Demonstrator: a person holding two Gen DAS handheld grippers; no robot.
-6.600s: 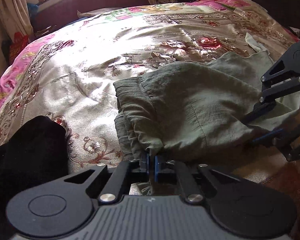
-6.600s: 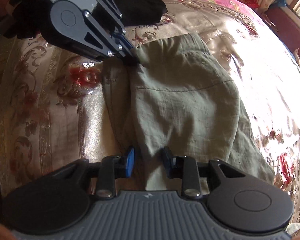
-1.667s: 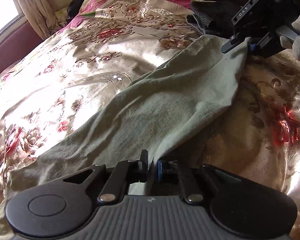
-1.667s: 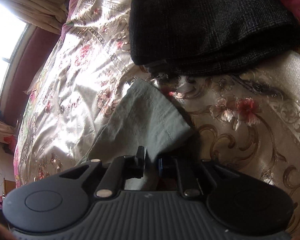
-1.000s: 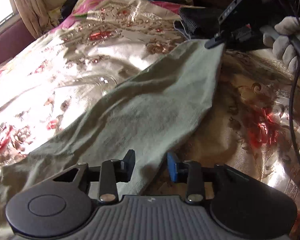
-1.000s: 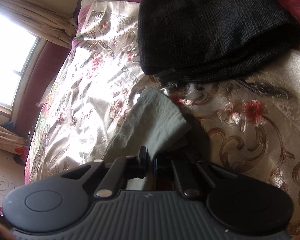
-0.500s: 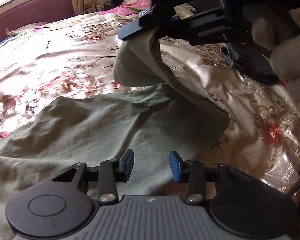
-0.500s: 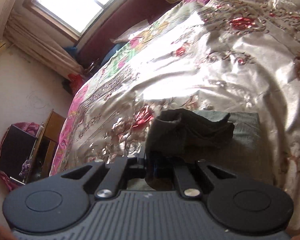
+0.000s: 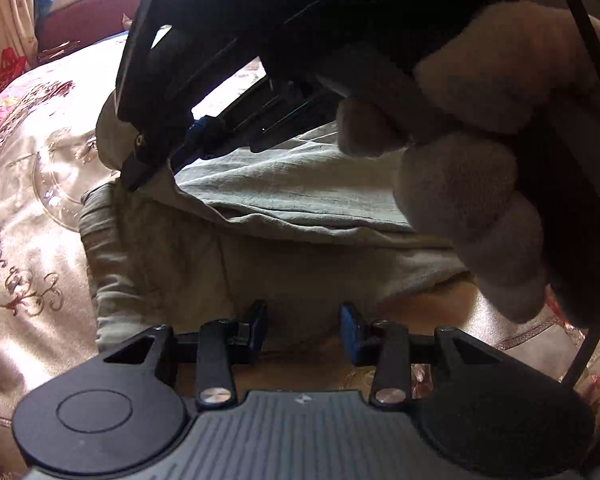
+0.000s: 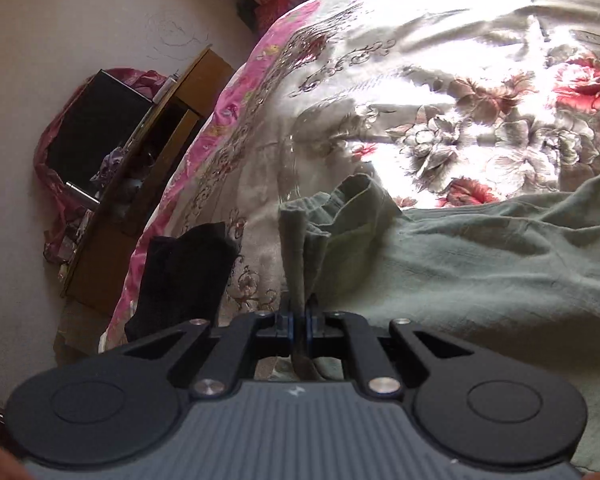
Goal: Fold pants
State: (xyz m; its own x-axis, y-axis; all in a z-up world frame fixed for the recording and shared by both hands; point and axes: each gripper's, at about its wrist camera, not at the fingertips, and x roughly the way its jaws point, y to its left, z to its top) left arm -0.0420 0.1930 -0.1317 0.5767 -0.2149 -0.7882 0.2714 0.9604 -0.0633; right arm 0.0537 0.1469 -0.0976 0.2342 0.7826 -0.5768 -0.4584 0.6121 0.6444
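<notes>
The olive green pants [image 9: 284, 216] lie on the floral bedspread [image 9: 32, 168]. My left gripper [image 9: 303, 326] is open and empty, just short of the pants' near edge. My right gripper [image 10: 299, 316] is shut on a hem of the pants [image 10: 300, 248] and holds it above the elastic waistband [image 10: 340, 200]. In the left wrist view the right gripper [image 9: 140, 168] and its gloved hand [image 9: 472, 184] fill the upper frame, with the carried cloth laid over the lower layer.
A folded black garment [image 10: 180, 276] lies at the bed's edge next to the waistband. A wooden bedside cabinet [image 10: 140, 184] and a wall stand beyond the bed. A window and curtain [image 9: 16, 8] are at the far side.
My right gripper has carried the pants' end over toward the waistband, doubling the pants. My left gripper let go about a second ago and has stayed open, now close to the waistband end.
</notes>
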